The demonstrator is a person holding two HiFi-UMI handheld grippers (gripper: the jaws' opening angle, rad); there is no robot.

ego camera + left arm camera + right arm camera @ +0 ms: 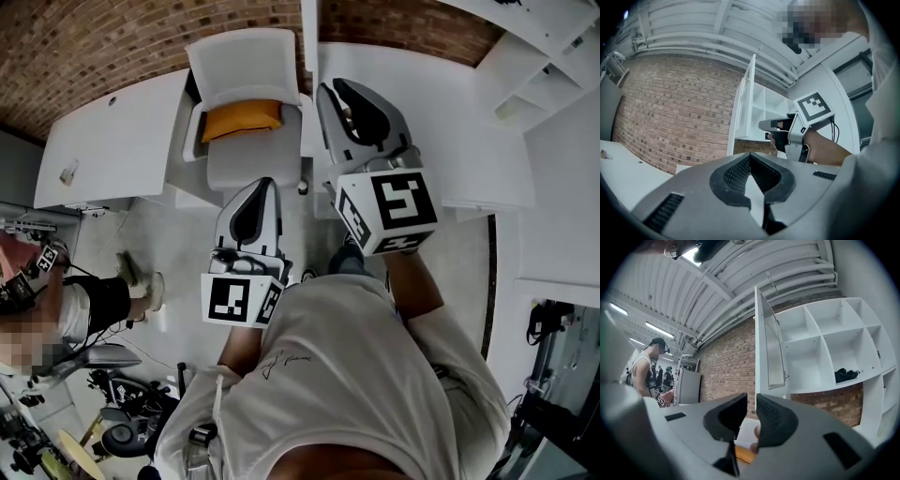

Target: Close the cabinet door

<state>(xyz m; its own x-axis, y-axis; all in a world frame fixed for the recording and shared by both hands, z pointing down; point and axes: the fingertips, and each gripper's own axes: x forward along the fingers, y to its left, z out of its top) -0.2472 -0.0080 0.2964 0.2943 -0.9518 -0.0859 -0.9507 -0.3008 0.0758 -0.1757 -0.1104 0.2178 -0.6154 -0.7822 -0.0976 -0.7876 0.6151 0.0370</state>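
Left gripper (750,157): jaws together, empty. Right gripper (751,401): jaws slightly apart, empty. The door (765,352) stands open; probably a light, rigid, hinged panel, so push near its free edge.

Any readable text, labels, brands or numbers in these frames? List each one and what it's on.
No text can be read in any view.
Shirt print: small script on the person's back, too small to read.
Lower marker cube and upper marker cube: black-and-white square patterns only, no words or numbers.
Cabinet door: no label visible.
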